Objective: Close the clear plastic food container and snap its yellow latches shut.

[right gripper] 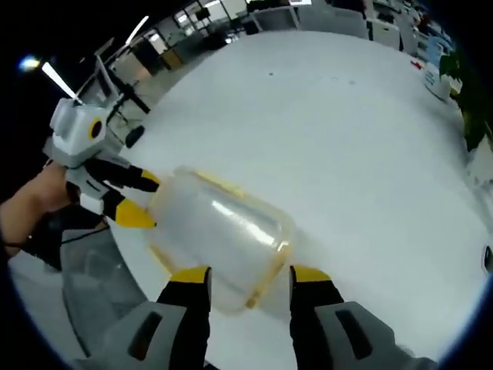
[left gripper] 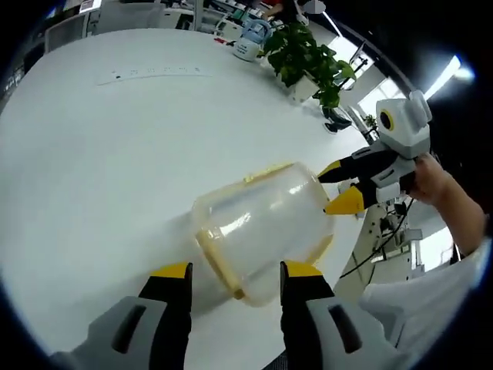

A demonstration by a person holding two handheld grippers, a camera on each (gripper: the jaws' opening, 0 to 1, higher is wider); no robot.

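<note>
In the left gripper view, the left claw (left gripper: 235, 271) rises from the bottom of the frame, spread, its yellow tips either side of the near end of the clear container (left gripper: 262, 231), pinching nothing. The container lies at lower centre on the white surface (left gripper: 115, 154), near its edge, with its yellow-trimmed rim (left gripper: 219, 266) toward this claw. At middle right the right claw (left gripper: 339, 189) is spread against the far end. In the right gripper view, that claw (right gripper: 250, 274) brackets the container (right gripper: 219, 235) at lower centre.

Judging progress: the lid looks seated, though the clear plastic makes this uncertain. Whether any yellow latch is snapped cannot be told; latching appears to remain.

Beyond, upper right, stands a potted plant (left gripper: 308, 58).
</note>
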